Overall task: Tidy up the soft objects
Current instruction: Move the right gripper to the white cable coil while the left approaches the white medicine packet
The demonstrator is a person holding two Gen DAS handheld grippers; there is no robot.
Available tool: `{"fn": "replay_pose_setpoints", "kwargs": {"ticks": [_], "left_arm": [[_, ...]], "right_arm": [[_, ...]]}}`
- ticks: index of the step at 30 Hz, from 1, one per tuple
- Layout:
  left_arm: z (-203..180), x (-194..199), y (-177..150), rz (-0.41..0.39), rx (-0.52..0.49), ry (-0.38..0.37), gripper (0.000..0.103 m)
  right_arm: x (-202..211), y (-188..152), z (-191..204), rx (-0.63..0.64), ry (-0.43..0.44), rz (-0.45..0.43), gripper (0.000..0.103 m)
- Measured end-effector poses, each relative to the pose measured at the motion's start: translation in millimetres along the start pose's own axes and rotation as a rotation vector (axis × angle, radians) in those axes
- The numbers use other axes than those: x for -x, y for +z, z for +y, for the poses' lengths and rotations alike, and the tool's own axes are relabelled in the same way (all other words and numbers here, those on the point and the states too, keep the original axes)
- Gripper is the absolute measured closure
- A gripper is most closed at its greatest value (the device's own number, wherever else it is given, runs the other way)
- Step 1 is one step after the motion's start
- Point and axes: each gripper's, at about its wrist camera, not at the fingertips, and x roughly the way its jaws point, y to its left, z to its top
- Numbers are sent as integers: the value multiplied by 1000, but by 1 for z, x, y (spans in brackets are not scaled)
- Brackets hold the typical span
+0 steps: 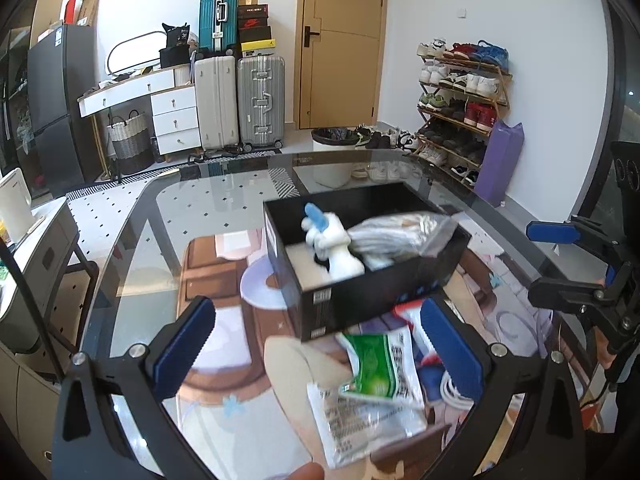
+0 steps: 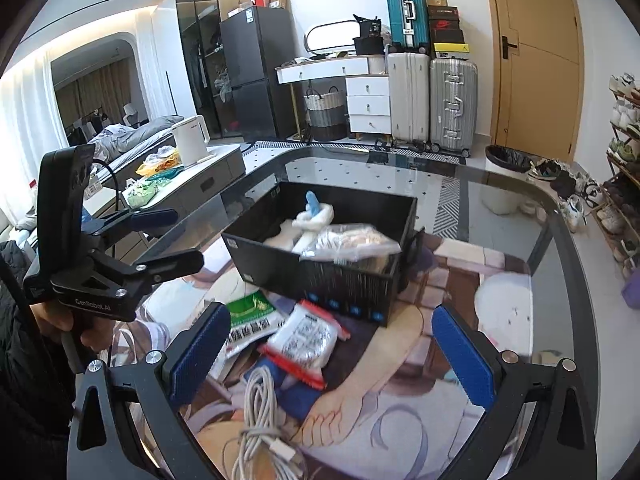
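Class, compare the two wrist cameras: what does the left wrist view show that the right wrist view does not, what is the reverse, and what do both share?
Only the left wrist view: a purple bag beside the shoe rack.
Only the right wrist view: a coiled white cable in full, a white kettle, and a bed.
Both: the black box holding a white plush toy, and the green packet.

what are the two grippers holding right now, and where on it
Nothing. The left gripper and right gripper are both open and empty.

box (image 2: 320,276) sat mid-table (image 2: 500,200), plush toy (image 2: 314,216) and bagged item (image 2: 352,242) in it; packets (image 2: 304,338) near of it, cable (image 2: 260,412) nearest.
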Motion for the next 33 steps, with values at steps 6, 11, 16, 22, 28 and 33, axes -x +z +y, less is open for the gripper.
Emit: {"fn": "replay_pose_setpoints", "kwargs": {"ticks": [6, 11, 16, 22, 28, 33], "left_arm": [[-4, 8, -15, 18, -10, 8, 0], [-5, 7, -25, 41, -5, 12, 0], [-3, 4, -35, 73, 14, 9, 0], [-9, 2, -42, 101, -17, 9, 0], [-17, -5, -47, 137, -64, 3, 0], [-21, -11, -52, 168, -81, -4, 0]], "right_arm": [[11, -20, -1, -38, -1, 2, 1], [11, -34, 0, -57, 8, 22, 1], [9, -45, 7, -31, 9, 49, 1], [0, -55, 14, 13, 5, 101, 1], [-10, -62, 21, 52, 19, 144, 1], [-20, -67, 28, 79, 25, 182, 1]]}}
